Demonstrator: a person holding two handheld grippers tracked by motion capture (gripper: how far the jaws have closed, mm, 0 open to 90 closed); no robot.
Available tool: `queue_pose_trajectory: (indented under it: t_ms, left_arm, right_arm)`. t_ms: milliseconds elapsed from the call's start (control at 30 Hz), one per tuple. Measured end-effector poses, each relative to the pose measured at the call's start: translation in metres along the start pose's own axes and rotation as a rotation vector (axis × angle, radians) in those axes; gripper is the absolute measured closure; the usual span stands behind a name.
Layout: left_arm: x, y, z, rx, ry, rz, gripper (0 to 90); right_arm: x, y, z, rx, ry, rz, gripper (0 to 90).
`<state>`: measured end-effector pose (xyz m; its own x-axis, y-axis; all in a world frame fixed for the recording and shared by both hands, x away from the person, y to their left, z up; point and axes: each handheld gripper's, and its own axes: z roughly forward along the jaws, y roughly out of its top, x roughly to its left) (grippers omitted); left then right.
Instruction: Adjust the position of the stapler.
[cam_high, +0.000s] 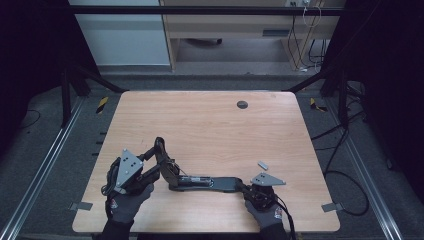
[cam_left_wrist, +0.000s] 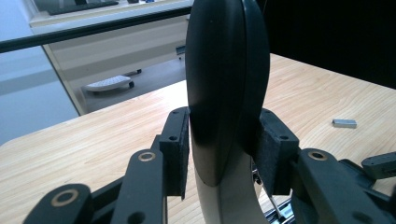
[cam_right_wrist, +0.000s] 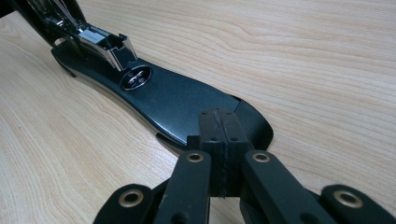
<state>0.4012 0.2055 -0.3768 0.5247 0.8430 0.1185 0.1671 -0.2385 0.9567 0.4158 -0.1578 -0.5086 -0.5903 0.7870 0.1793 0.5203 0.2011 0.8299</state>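
A black stapler (cam_high: 210, 183) lies opened near the table's front edge. Its base (cam_right_wrist: 173, 100) is flat on the wood, and the metal staple channel (cam_right_wrist: 100, 39) is exposed. The stapler's top cover (cam_left_wrist: 226, 70) stands swung up, and my left gripper (cam_left_wrist: 226, 140) is shut on it, one pad on each side. In the high view that left gripper (cam_high: 157, 160) is at the front left, with the raised cover (cam_high: 161, 148) between its jaws. My right gripper (cam_right_wrist: 219, 135) is shut, pads together, and its tips rest on the base's near end (cam_high: 239, 184).
A small strip of staples (cam_high: 263, 164) lies on the wooden table (cam_high: 210, 120) to the right of the stapler, also seen as a grey strip (cam_left_wrist: 344, 122). A dark round grommet (cam_high: 242, 104) sits at the back. Metal rails flank the table.
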Motion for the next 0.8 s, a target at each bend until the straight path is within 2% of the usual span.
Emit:
queue_pose_trajectory:
  t_ms: [333,367,400,467,500,533,767,800]
  left_arm:
    - [0.01,-0.006,-0.006,0.001,0.01,-0.022,57.8]
    - [0.014,-0.008,-0.008,0.007,0.03,-0.033,57.4]
    - [0.014,-0.008,-0.008,0.007,0.03,-0.033,57.2]
    - [0.021,-0.012,-0.012,0.002,0.017,-0.065,57.1]
    - [0.027,-0.016,-0.015,0.009,0.024,-0.09,56.9]
    - [0.028,-0.017,-0.015,0.01,0.025,-0.096,56.8]
    - [0.031,-0.021,-0.017,0.009,0.043,-0.098,55.4]
    - [0.034,-0.023,-0.018,0.009,0.047,-0.107,55.3]
  right_arm:
    - [0.0,0.0,0.0,-0.001,0.002,-0.001,90.0]
    - [0.0,0.0,0.0,-0.001,0.001,0.0,90.0]
    - [0.0,0.0,0.0,-0.001,0.001,0.0,90.0]
    - [0.0,0.0,0.0,0.0,0.003,0.002,90.0]
    - [0.0,0.0,0.0,0.001,0.007,0.006,90.0]
    - [0.0,0.0,0.0,0.001,0.005,0.003,90.0]
    - [0.0,0.0,0.0,-0.001,0.003,0.003,90.0]
    - [0.0,0.0,0.0,0.0,0.003,0.004,90.0]
